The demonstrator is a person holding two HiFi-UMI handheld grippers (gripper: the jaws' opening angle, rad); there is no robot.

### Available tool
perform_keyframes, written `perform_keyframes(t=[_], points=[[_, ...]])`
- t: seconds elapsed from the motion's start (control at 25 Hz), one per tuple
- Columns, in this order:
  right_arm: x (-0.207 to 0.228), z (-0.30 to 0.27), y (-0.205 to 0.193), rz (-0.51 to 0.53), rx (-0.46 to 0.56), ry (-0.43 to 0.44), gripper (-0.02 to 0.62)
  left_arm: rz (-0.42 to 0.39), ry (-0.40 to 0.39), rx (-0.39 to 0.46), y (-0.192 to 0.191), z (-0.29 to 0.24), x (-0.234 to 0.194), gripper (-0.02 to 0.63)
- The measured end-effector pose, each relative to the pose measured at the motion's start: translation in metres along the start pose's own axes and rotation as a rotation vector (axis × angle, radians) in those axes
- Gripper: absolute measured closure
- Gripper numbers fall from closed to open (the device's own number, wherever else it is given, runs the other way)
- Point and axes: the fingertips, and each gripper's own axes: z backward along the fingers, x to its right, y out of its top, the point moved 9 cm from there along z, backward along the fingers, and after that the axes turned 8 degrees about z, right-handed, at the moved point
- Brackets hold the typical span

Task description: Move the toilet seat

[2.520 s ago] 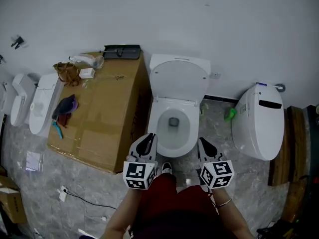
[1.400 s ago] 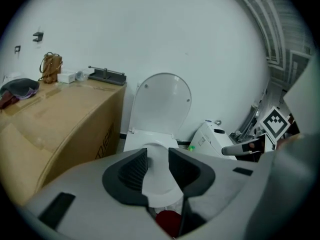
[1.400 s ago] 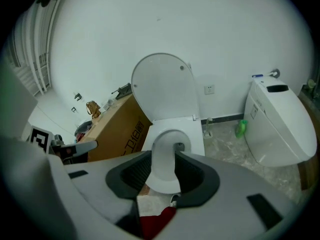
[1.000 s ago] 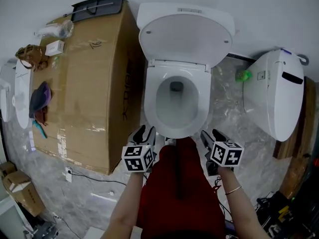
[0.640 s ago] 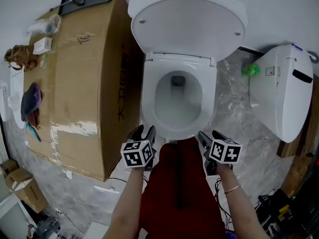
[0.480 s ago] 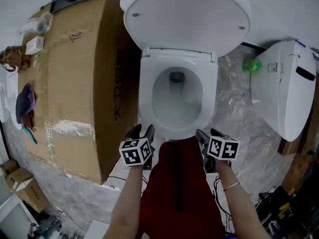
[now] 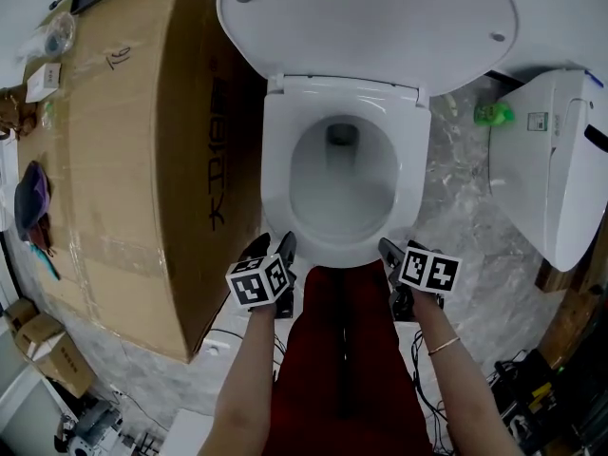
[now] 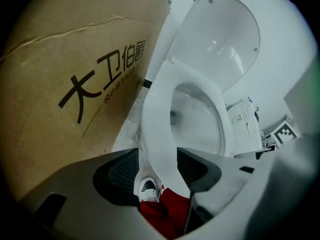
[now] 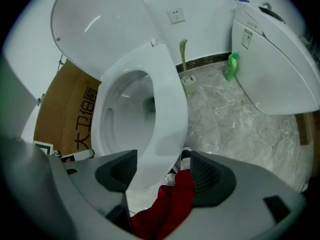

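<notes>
The white toilet seat [image 7: 280,174] lies flat on the bowl, and its lid [image 7: 366,22] stands raised behind it. My left gripper [image 7: 270,248] is at the seat's front left, my right gripper [image 7: 389,253] at its front right. In the left gripper view the seat's rim [image 8: 157,119] runs into the gap of the left gripper [image 8: 157,169]; its jaws are opening and the pads [image 8: 122,171] stand off the rim. The right gripper [image 9: 162,171] is also opening around the seat's front edge [image 9: 167,109], without pressing on it.
A big cardboard box [image 7: 114,150] stands tight against the toilet's left side. A second toilet [image 7: 556,160], a green bottle [image 7: 494,114] and a toilet brush [image 9: 186,79] are on the marble floor to the right. The person's red trousers [image 7: 342,350] are between the grippers.
The head view has closed in on the toilet, which now fills more of the picture. Both grippers have kept their places at the seat's front corners.
</notes>
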Motion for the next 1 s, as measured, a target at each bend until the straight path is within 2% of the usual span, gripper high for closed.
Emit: perform_keyframes(t=[0.24,0.76,1.0], points=[[0.001,-0.012,0.001,-0.080,-0.010,0.014,0.273,0.039,-0.010,-0.010,0.001,-0.013,-0.003,0.391],[-0.011,-0.027,-0.007,-0.066,-0.066,0.033,0.273,0.037,-0.023,-0.042,0.004,-0.017,-0.002,0.393],[-0.013,-0.018,-0.009,-0.039,-0.070,0.063,0.273,-0.042,-0.023,-0.071,0.006,-0.010,0.002,0.393]])
